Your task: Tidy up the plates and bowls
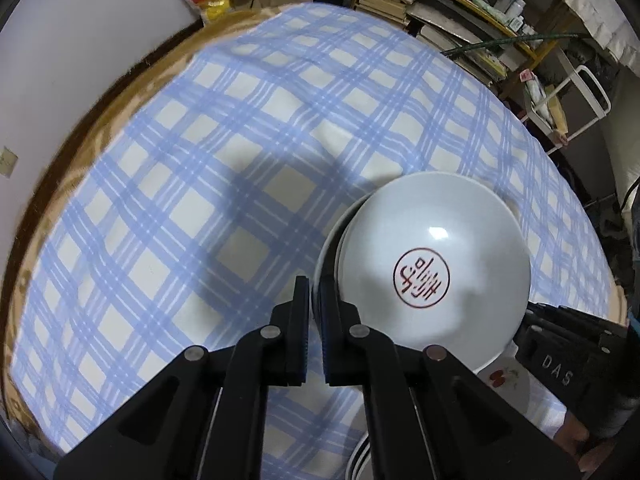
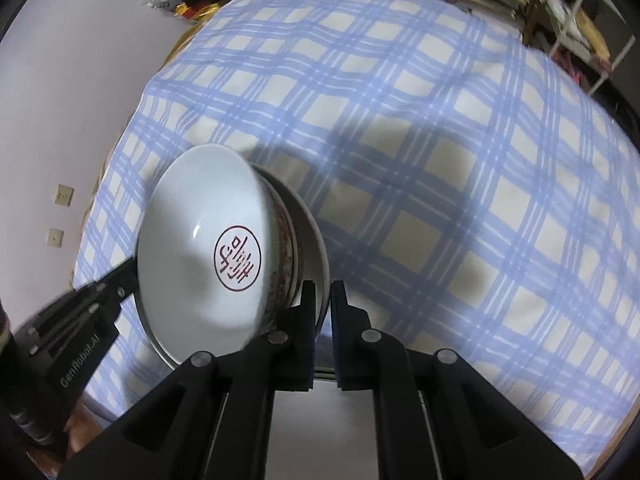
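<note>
- Left wrist view: the left gripper (image 1: 315,300) has its jaws clamped on the rim of a white plate (image 1: 326,240) at four o'clock; the bowl (image 1: 434,264) sits stacked on that plate, likely so everything travels together over the checked desk (image 1: 200,160).
- Right wrist view: the right gripper (image 2: 324,304) clamps the plate's opposite rim at seven o'clock, probably to steady the load.
</note>
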